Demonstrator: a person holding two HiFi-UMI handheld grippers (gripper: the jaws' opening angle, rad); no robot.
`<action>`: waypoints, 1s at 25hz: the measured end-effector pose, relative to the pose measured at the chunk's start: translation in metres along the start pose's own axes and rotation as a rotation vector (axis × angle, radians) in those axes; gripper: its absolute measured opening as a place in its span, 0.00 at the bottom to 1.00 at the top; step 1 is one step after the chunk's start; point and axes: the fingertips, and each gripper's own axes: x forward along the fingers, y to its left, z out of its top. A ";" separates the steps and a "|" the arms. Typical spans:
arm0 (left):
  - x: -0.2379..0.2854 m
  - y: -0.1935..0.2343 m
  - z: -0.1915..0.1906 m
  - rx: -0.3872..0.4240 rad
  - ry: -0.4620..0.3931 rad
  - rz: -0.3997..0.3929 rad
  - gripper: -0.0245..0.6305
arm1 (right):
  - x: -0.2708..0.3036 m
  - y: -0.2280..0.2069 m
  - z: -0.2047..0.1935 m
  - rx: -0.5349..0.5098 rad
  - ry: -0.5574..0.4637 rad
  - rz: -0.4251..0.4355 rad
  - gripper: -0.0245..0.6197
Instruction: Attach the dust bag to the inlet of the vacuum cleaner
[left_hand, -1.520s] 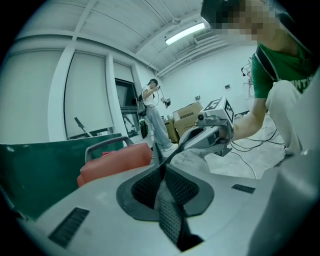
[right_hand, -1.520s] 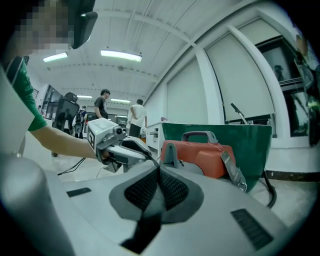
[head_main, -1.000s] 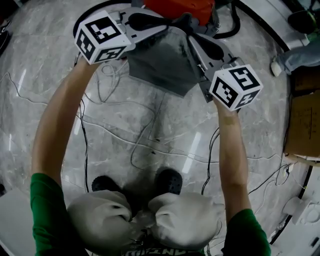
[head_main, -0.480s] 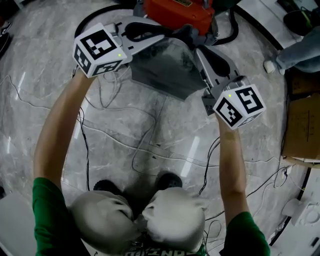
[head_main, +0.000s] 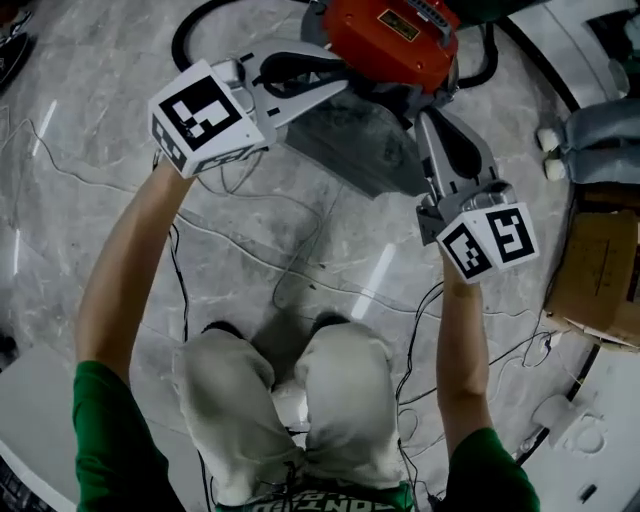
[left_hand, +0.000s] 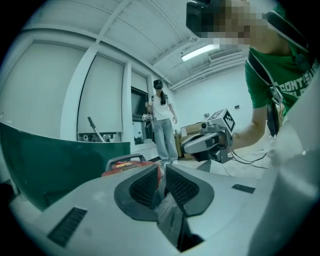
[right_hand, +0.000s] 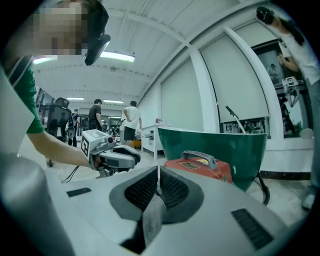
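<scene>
1. Over the last second both arms have reached forward. The red vacuum cleaner now shows almost whole in the head view, and the grey dust bag has its upper edge right against the machine's near side.
2. I judge the bag is being offered up to the inlet. The inlet itself is hidden under the body, so I cannot tell whether the bag is seated.
3. The left gripper has its jaws pinched together on a fold of the bag's fabric at the upper left edge.
4. The right gripper is likewise clamped on fabric at the right edge.
5. The bag hangs spread between the two grippers. In both gripper views the vacuum stands just beyond the jaws.
</scene>
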 end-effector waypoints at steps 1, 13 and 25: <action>-0.007 -0.001 0.008 -0.024 0.010 0.006 0.10 | 0.000 0.005 0.008 0.021 0.021 0.008 0.06; -0.087 0.000 0.210 -0.275 0.036 0.106 0.05 | -0.036 0.073 0.206 0.116 0.160 0.092 0.06; -0.158 -0.038 0.432 -0.441 0.021 0.234 0.04 | -0.146 0.122 0.399 0.191 0.259 0.117 0.05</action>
